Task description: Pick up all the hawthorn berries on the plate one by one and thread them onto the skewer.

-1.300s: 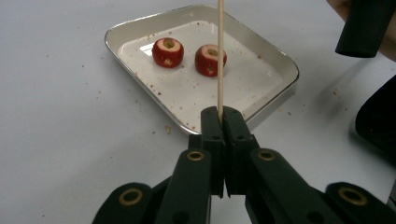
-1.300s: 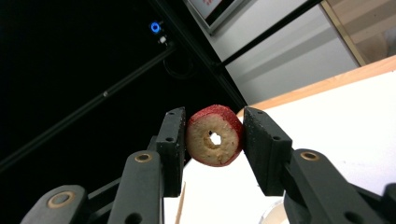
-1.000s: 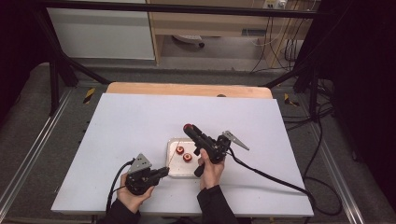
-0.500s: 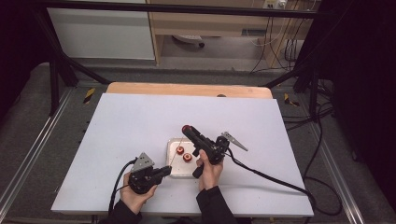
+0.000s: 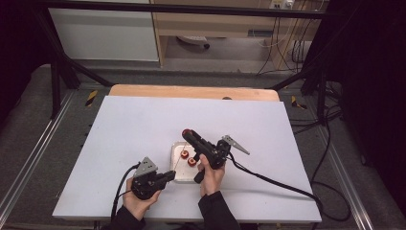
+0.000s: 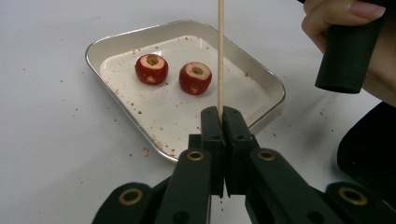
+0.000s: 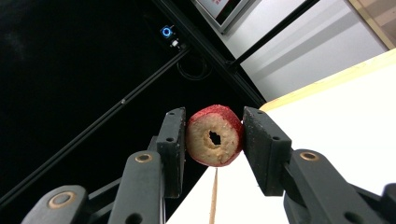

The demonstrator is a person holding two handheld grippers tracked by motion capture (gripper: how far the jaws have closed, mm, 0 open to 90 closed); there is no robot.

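Low by the tray (image 6: 266,77), the left gripper (image 6: 223,114) jaws pinch an upright skewer (image 6: 220,51); the raised right gripper (image 7: 214,135) clamps a cored fruit (image 7: 214,135).

place: lab-style recording rig, not a home or kitchen
surface: my white work surface (image 5: 143,129) sits on a wooden board (image 5: 191,91), framed by black metal bars (image 5: 191,9)
surround: black drapes (image 5: 373,72) on the right, dark backdrop in my right gripper view
floor: grey carpet (image 5: 28,120), yellow-black tape marks (image 5: 91,97), metal rails (image 5: 28,163) along both sides
cabling: loose cables (image 5: 287,52) behind, power strip (image 5: 280,4) up top
furniture: white cabinet (image 5: 105,33), wooden shelf unit (image 5: 230,24) beyond
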